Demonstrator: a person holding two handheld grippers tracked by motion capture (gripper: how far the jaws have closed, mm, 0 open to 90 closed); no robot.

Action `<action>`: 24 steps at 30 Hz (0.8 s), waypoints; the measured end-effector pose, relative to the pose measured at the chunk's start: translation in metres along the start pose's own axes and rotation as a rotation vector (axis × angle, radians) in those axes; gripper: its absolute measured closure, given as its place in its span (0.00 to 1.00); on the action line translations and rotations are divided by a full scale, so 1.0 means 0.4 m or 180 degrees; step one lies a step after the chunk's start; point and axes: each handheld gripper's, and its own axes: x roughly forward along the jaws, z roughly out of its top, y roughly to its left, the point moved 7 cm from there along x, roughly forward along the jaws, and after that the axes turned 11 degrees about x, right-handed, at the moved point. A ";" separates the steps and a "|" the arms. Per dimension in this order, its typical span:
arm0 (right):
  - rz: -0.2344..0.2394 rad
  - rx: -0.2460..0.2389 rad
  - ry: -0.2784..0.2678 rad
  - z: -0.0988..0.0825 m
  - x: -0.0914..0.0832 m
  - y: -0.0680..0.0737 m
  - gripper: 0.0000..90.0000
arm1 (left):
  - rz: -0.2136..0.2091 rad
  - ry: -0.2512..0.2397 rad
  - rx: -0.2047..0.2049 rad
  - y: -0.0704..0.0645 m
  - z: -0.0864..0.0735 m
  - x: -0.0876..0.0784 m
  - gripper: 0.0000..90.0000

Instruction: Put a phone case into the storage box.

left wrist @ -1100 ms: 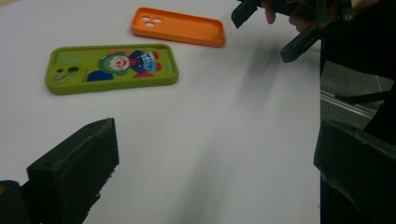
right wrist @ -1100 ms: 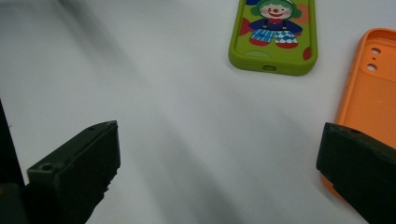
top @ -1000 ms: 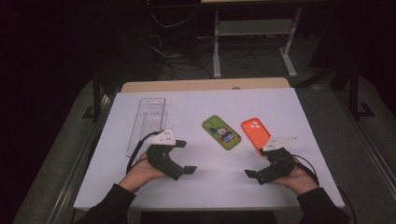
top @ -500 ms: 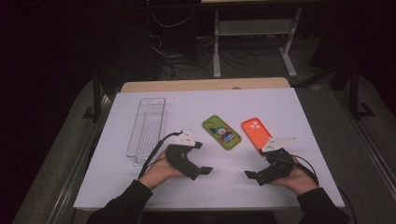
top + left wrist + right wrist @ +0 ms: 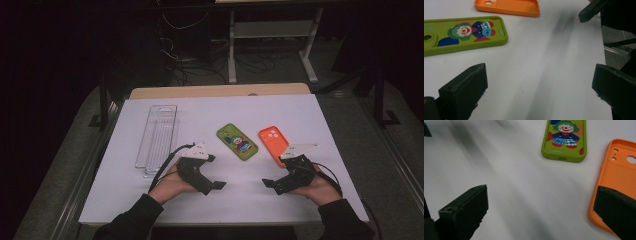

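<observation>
Left claw: the left gripper hovered low over the table, jaws wide apart and empty, pointing toward the person's right.

Right claw: the right gripper sat low too, jaws spread just as wide, nothing between them, pointing toward the person's left, so the two claws faced each other across bare tabletop.

Green case: the green case lay flat mid-table, cartoon clown side up, beyond the gap between the two claws.

Orange case: the orange case lay flat just to the right of the green one, apart from it, its near end tucked under the right gripper's grey plate in the high view.

Which way from the left claw: in the left gripper view the green case sat ahead and to the left of the jaws, the orange case farther off behind it.

Which way from the right claw: in the right gripper view the orange case ran right up to the right-hand jaw, the green case ahead and apart.

Long axes: both cases ran from the table's far side toward the person, near ends angled to the person's right, roughly parallel.

Nearer hand: by my read, right for orange; green looked close to even, left perhaps a touch nearer.

Tray: a clear tray stood well to the left, nearer the left hand.
</observation>
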 end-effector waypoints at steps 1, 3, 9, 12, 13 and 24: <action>-0.0006 -0.0006 -0.0001 0.004 -0.001 -0.002 0.00 | -0.0005 -0.0006 -0.0008 0.000 0.001 -0.001 0.00; -0.0027 -0.0012 -0.0034 0.012 0.000 -0.008 0.00 | -0.0004 0.0005 0.0012 0.002 0.000 -0.002 0.00; -0.0051 0.0095 -0.0030 0.028 0.003 -0.013 0.00 | 0.0017 -0.0008 0.0004 0.004 0.000 -0.002 0.00; -0.0079 0.0115 -0.0015 0.037 0.005 -0.017 0.00 | 0.0018 -0.0001 -0.0002 0.000 -0.002 0.001 0.00; -0.0089 0.0134 -0.0009 0.040 0.007 -0.018 0.00 | 0.0008 0.0018 0.0010 -0.002 -0.004 0.002 0.00; -0.0184 0.0328 0.0032 0.065 0.017 -0.038 0.00 | -0.0011 0.0014 0.0017 0.004 -0.007 0.000 0.00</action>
